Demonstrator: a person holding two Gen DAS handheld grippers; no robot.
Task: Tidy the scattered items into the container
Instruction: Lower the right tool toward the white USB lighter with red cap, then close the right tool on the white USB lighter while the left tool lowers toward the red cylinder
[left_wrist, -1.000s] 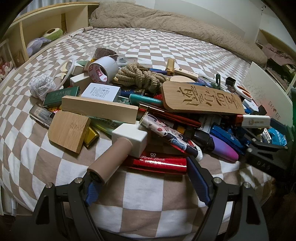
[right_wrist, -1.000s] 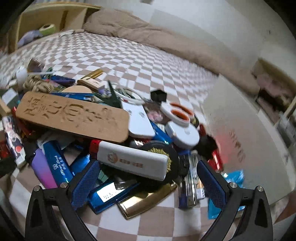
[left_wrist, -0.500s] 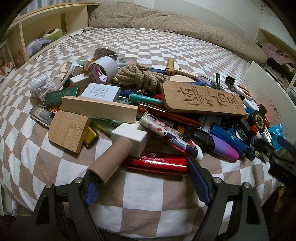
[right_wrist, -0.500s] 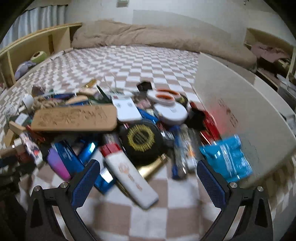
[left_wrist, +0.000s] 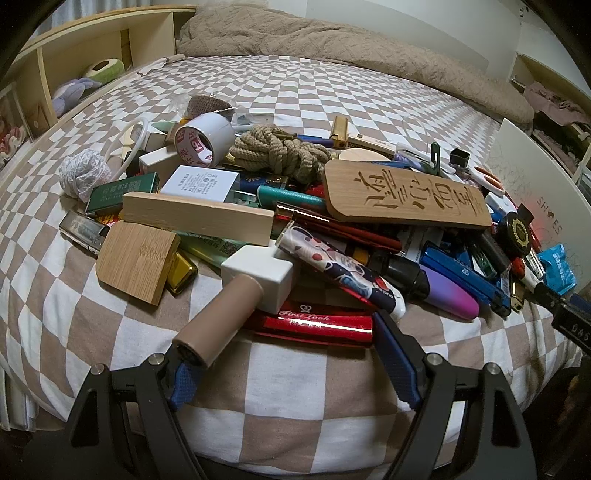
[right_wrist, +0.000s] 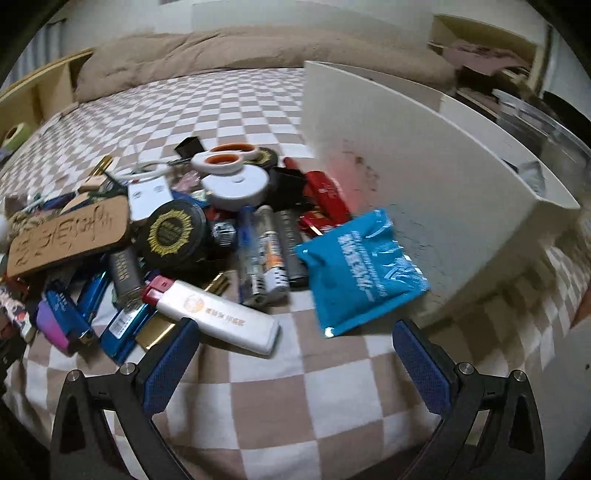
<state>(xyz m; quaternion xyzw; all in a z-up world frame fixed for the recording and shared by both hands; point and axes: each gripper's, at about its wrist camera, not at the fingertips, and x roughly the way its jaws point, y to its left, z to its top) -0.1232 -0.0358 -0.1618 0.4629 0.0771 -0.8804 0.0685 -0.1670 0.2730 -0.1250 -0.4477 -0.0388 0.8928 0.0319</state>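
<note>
Basically pile unsorted on checkered bedspread (left_wrist: 314, 384). Right gripper (right_wrist: 295, 354) jaws wide, holding nothing; white lighter (right_wrist: 218, 314) just ahead at 11 o'clock, blue pouch (right_wrist: 362, 269) at 1 o'clock leaning on white container (right_wrist: 424, 177) wall. Left gripper (left_wrist: 291, 347) jaws wide too; tan cylinder (left_wrist: 218, 321) pokes between fingers near left pad, not gripped. Judgement: lighter rigid, light, glossy so slippery; pinch across long flat sides at mid-body. Pouch soft, crinkly, light; grab by free lower edge.
</note>
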